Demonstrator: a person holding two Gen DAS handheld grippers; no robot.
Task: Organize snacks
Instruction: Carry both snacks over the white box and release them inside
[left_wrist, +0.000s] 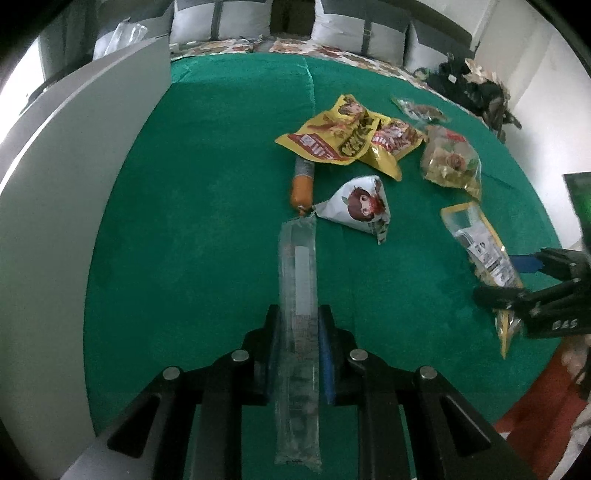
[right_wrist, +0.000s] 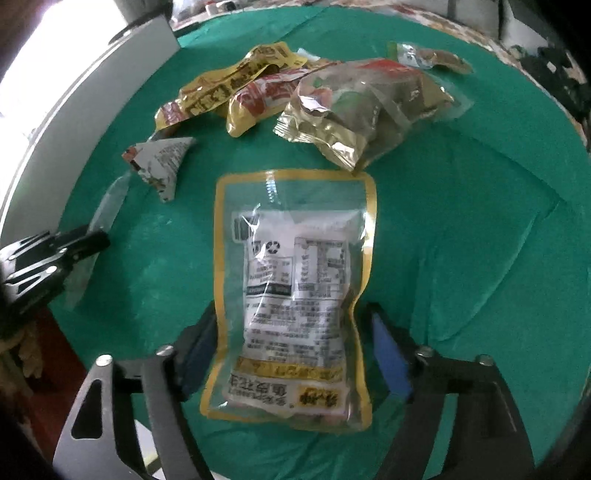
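Fingers of the left gripper (left_wrist: 298, 354) pinch a long clear sleeve (left_wrist: 298, 295), while only the right wrist view shows the right gripper (right_wrist: 291, 343), spread wide, flanking a glossy yellow-edged pouch (right_wrist: 295, 280).

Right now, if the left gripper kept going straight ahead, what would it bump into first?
Probably the orange sausage, lying just past the tip of the long clear packet that the left gripper is clamping; the white triangular pack sits slightly right. Depth is uncertain.
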